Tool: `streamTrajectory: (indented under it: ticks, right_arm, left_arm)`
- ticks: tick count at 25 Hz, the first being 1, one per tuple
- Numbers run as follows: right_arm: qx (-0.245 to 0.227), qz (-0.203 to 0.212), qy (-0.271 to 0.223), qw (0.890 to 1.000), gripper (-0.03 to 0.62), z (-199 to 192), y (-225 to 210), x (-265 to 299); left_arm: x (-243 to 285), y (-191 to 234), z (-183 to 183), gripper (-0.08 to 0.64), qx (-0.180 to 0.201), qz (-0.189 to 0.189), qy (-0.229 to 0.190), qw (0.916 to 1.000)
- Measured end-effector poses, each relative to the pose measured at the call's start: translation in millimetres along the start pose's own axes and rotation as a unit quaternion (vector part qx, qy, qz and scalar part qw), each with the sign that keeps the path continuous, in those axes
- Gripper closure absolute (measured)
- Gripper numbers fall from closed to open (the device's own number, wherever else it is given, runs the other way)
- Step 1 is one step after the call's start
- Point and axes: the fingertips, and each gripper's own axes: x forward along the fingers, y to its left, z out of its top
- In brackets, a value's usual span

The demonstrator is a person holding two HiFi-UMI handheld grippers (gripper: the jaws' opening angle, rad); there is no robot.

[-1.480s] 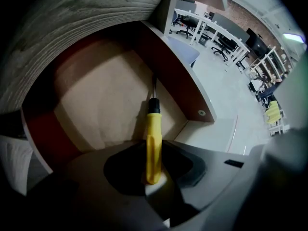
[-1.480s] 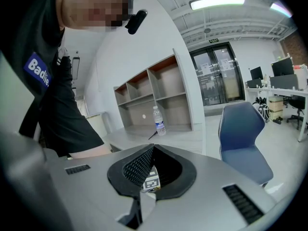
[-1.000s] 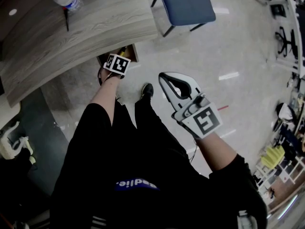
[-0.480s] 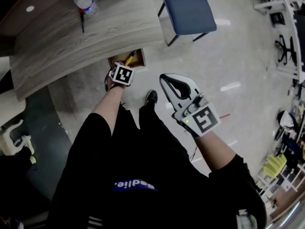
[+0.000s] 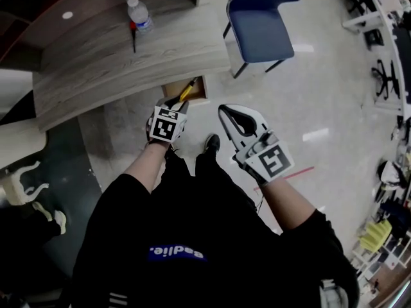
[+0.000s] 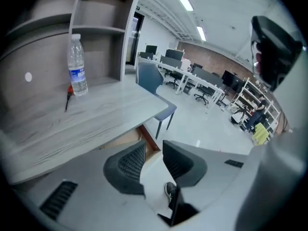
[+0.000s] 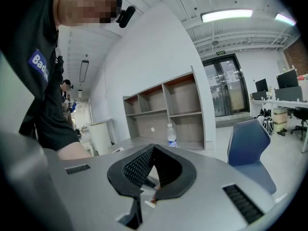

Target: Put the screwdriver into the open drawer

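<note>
The yellow-handled screwdriver (image 5: 188,89) lies in the open drawer (image 5: 199,85) under the wooden desk (image 5: 96,69), at 12 o'clock in the head view. The left gripper (image 6: 153,159) hangs near the drawer on its 6 o'clock side. Its 2 jaws stand apart, have just been closing a little, and hold nothing. The right gripper (image 7: 151,150), at 3 o'clock from the left one, has its tips pressed together and is empty. A water bottle (image 5: 139,15) stands on the desk at 11 o'clock.

Left gripper (image 6: 153,147) just off the desk's (image 5: 128,63) near edge, angled down, jaws apart and empty, just been closing slightly; right gripper (image 7: 153,147) farther from the desk, jaws together
</note>
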Motion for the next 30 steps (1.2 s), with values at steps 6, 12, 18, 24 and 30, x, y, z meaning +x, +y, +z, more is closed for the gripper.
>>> streamTrajectory:
  ticks: [6,12,18,24,30]
  right_arm:
    - [0.002,0.004,-0.012,1.000,0.566,14.4,19.4,4.5]
    - [-0.018,0.023,-0.024,0.999,0.566,31.8,37.7,10.7]
    - [-0.026,0.036,-0.028,0.999,0.566,47.3,54.1,16.8]
    - [-0.034,0.043,-0.037,0.998,0.566,61.1,65.5,20.3]
    - [-0.037,0.051,-0.048,0.997,0.566,68.7,77.0,23.3]
  left_arm:
    - [-72.7,-21.0,36.6,0.460,0.007,-0.010,-0.076,0.9970]
    - [-134.1,-43.0,71.8,0.483,-0.004,-0.029,-0.146,0.9888]
    - [-190.0,-60.2,107.1,0.508,0.008,-0.045,-0.204,0.9779]
    - [-237.9,-63.2,127.8,0.526,0.015,-0.050,-0.246,0.9678]
    - [-266.9,-58.0,131.1,0.554,0.009,-0.042,-0.275,0.9604]
